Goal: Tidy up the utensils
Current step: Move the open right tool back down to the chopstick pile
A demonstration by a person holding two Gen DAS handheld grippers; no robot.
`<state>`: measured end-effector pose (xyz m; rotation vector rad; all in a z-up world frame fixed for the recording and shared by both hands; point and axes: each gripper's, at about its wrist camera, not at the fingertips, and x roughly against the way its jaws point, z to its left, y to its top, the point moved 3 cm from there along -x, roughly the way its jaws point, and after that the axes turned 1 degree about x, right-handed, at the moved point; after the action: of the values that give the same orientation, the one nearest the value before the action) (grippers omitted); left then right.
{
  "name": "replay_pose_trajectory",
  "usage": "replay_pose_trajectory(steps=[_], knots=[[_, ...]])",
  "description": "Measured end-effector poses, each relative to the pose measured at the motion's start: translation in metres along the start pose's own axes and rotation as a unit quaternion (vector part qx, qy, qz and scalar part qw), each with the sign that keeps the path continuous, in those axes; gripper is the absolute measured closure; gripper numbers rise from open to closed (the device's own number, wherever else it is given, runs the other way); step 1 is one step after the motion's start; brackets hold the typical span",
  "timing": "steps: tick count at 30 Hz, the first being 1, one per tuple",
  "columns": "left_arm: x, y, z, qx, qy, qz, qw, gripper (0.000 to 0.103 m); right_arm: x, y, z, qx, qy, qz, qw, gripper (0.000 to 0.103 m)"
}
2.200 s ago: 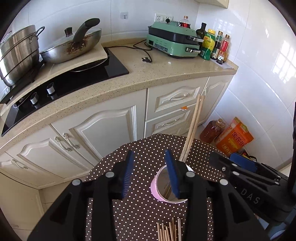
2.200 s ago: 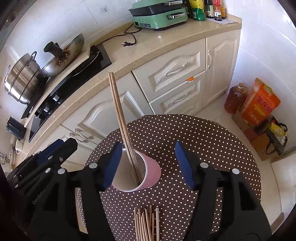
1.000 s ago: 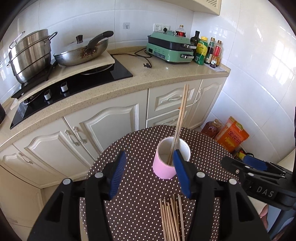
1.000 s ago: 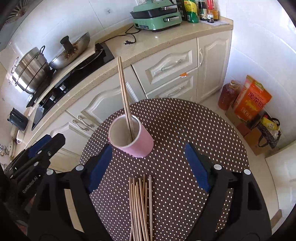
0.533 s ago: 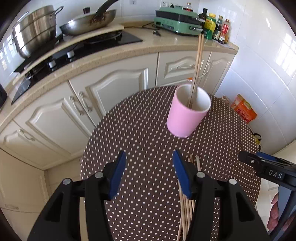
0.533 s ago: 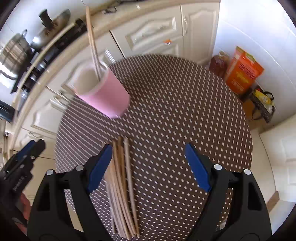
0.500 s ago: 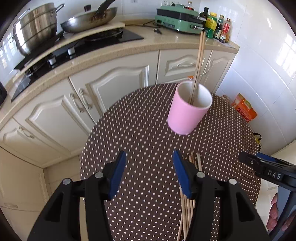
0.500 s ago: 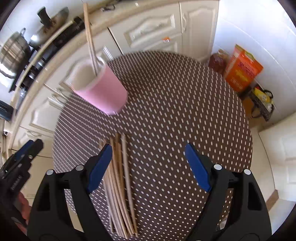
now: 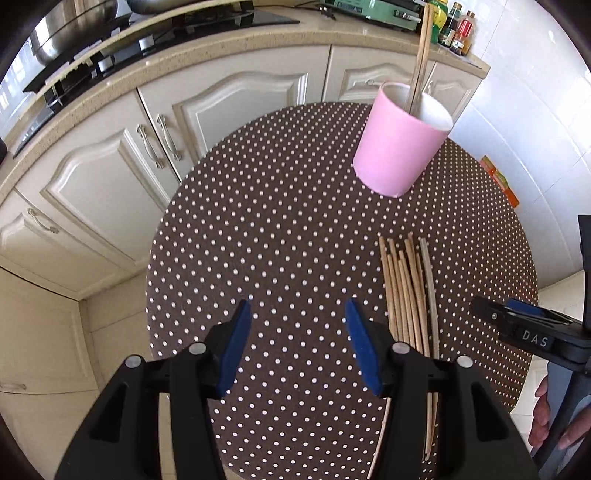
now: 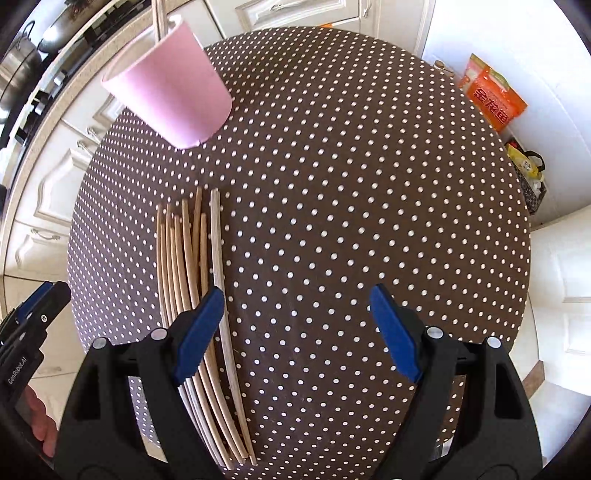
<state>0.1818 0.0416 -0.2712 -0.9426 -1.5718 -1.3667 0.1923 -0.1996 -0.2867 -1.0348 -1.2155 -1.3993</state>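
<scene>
A pink cup (image 9: 400, 142) stands at the far side of the round dotted table (image 9: 280, 221) with two wooden chopsticks (image 9: 421, 48) standing in it. It also shows in the right wrist view (image 10: 173, 88). Several loose chopsticks (image 9: 406, 291) lie side by side on the table; in the right wrist view the bundle (image 10: 192, 266) runs under my left finger. My left gripper (image 9: 297, 339) is open and empty, left of the bundle. My right gripper (image 10: 297, 332) is open wide and empty, just right of the bundle.
White kitchen cabinets (image 9: 229, 96) and a counter with a black hob (image 9: 166, 26) stand behind the table. Bottles (image 9: 458, 33) stand on the counter's right end. An orange bag (image 10: 493, 98) and other bags lie on the floor to the right.
Both grippers have pulled back from the cup and dropped lower towards the table. The loose chopsticks now lie close by the fingers. Both stay open.
</scene>
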Motion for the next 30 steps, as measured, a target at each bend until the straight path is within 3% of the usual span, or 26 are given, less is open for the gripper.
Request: replay_pose_trajectory(steps=[13,30], knots=[[-0.023,-0.021,0.012,0.028,-0.018,0.040,0.9986,0.050,-0.031,-0.017,0.042,0.038,-0.027,0.021,0.999,0.023],[-0.035,-0.025,0.020,0.031,-0.016,0.059,0.9976,0.050,-0.066,-0.002,0.073,0.082,-0.062,0.031,0.994,0.026]])
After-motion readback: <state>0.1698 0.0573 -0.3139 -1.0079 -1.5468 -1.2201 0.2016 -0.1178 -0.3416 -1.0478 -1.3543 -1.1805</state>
